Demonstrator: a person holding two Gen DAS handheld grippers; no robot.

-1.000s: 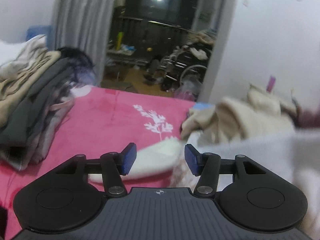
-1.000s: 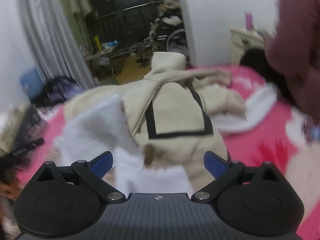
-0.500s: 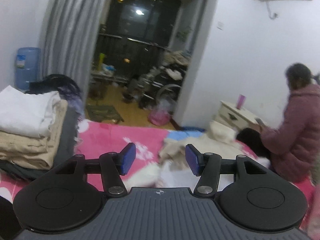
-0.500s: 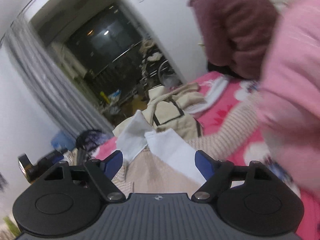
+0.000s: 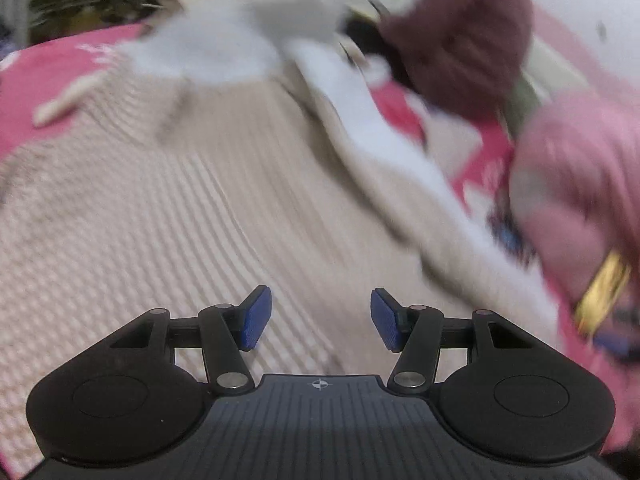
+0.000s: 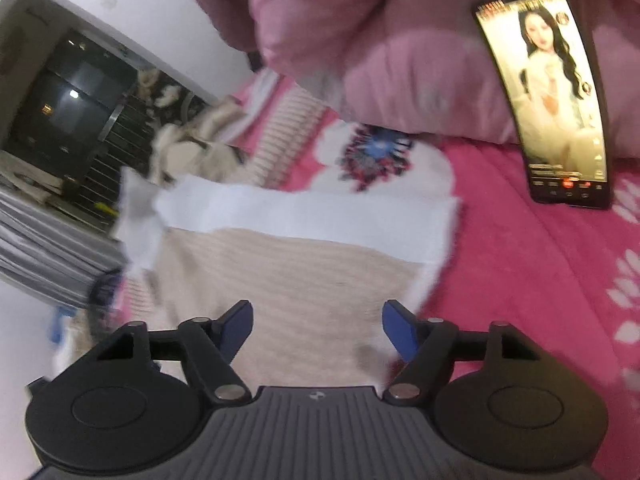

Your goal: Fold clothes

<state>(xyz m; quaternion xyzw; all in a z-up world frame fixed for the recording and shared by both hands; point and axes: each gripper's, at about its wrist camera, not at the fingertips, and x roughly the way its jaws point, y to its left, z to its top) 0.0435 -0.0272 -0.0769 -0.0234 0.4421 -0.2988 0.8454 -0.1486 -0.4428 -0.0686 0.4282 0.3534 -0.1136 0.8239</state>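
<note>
A beige ribbed knit garment (image 5: 168, 200) with a white lining (image 5: 372, 120) lies spread on the pink bedspread (image 5: 40, 68). My left gripper (image 5: 320, 318) hovers low over its ribbed cloth, open, with nothing between the blue pads. The right wrist view shows the same garment (image 6: 288, 280) with its white edge (image 6: 304, 212) turned up along the far side. My right gripper (image 6: 318, 330) is open just above its near part, right pad (image 6: 400, 330) close to the garment's right edge.
A person in a pink padded jacket (image 6: 400, 48) sits close on the right; a lit phone (image 6: 556, 96) leans against the jacket. Another person in a maroon coat (image 5: 460, 28) sits further back. A cream garment pile (image 6: 200, 144) lies beyond. The pink bedspread (image 6: 540, 264) extends right.
Both grippers have swung down from looking across the room to close over the beige ribbed garment. Both stayed open. The left wrist view is blurred by motion.
</note>
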